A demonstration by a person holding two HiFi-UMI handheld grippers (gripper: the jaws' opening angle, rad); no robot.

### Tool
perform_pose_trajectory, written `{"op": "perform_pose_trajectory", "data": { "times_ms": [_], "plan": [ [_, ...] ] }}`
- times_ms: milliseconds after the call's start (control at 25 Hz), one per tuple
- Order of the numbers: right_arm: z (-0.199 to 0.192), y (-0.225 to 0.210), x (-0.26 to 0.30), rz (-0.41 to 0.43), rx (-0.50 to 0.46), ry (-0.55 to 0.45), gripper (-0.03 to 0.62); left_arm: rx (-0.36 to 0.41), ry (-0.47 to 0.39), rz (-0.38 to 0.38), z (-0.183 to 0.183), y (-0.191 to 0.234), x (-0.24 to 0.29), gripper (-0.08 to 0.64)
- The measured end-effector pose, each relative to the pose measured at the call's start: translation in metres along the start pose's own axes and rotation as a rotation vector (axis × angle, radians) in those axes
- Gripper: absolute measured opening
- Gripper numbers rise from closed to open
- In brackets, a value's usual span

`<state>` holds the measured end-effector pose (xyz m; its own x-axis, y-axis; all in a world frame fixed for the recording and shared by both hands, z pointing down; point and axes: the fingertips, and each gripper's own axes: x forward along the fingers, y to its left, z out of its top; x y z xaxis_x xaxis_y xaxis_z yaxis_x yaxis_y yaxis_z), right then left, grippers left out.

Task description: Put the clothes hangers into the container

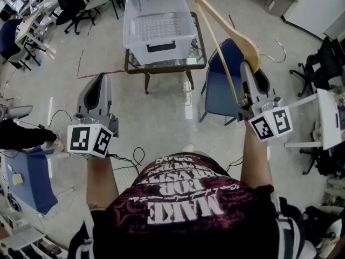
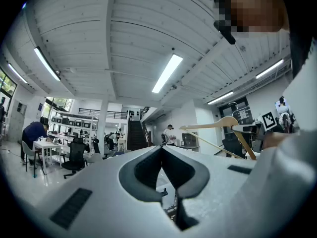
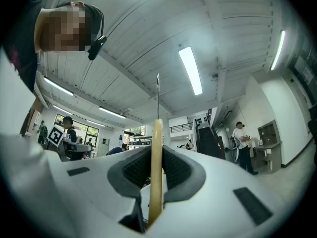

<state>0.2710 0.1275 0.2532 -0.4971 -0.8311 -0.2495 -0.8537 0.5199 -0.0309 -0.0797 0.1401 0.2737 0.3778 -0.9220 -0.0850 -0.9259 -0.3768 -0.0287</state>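
Wooden hanger (image 1: 226, 31), clamped edge-on near its crown in the right tongs (image 1: 249, 72) and raised in the air, off the right edge of the bench (image 1: 200, 58) and above a blue chair (image 1: 218, 90); not yet in the container (image 1: 129, 31). Wire hook (image 1: 280, 53) pointing right, one arm reaching up toward the container's far right corner. Judged light and stiff, smooth-finished and so prone to swivel in a narrow grip. Best hold: the thick wood by the crown, not the thin crossbar or the hook. Right tongs nearly closed, pads pressed on both faces of the wood (image 3: 156, 172). Left tongs (image 1: 101, 80) lowered at the left, tips closed together with nothing between them (image 2: 162, 150).

Container: clear plastic bin, lid off, apparently empty, covering most of the glass-topped bench. Pale hard floor with tape marks and cables (image 1: 126, 158). Large open workroom, office chairs and desks at the margins, strip lights on a ribbed ceiling.
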Motion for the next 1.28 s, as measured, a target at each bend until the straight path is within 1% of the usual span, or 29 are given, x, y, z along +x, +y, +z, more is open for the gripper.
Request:
{"op": "perform_pose_trajectory", "data": {
  "times_ms": [120, 240, 360, 440, 640, 800, 920, 1080, 1280],
  "plan": [
    [0.0, 0.024, -0.021, -0.001, -0.009, 0.027, 0.063, 0.005, 0.011, -0.012, -0.002, -0.01, -0.033, 0.006],
    [-0.003, 0.048, -0.038, -0.011, -0.007, 0.05, 0.063, 0.011, 0.022, -0.005, -0.007, -0.007, -0.066, 0.006],
    [-0.014, 0.075, -0.057, -0.015, 0.015, 0.095, 0.063, -0.016, 0.039, 0.014, -0.017, -0.003, -0.102, 0.006],
    [-0.019, 0.093, -0.071, -0.011, 0.021, 0.123, 0.063, -0.029, 0.054, 0.012, -0.026, -0.005, -0.125, 0.006],
    [-0.013, 0.128, -0.094, -0.016, 0.061, 0.123, 0.062, -0.051, 0.087, -0.008, -0.039, -0.008, -0.166, 0.006],
    [-0.006, 0.143, -0.101, -0.02, 0.069, 0.111, 0.063, -0.077, 0.109, -0.008, -0.048, 0.002, -0.181, 0.006],
    [0.002, 0.145, -0.105, -0.031, 0.076, 0.1, 0.061, -0.089, 0.104, -0.021, -0.047, 0.002, -0.184, 0.006],
    [0.007, 0.143, -0.107, -0.05, 0.079, 0.086, 0.061, -0.081, 0.111, -0.047, -0.05, -0.002, -0.181, 0.006],
    [-0.001, 0.133, -0.098, -0.053, 0.101, 0.084, 0.061, -0.069, 0.111, -0.044, -0.05, 0.004, -0.17, 0.006]
  ]
}}
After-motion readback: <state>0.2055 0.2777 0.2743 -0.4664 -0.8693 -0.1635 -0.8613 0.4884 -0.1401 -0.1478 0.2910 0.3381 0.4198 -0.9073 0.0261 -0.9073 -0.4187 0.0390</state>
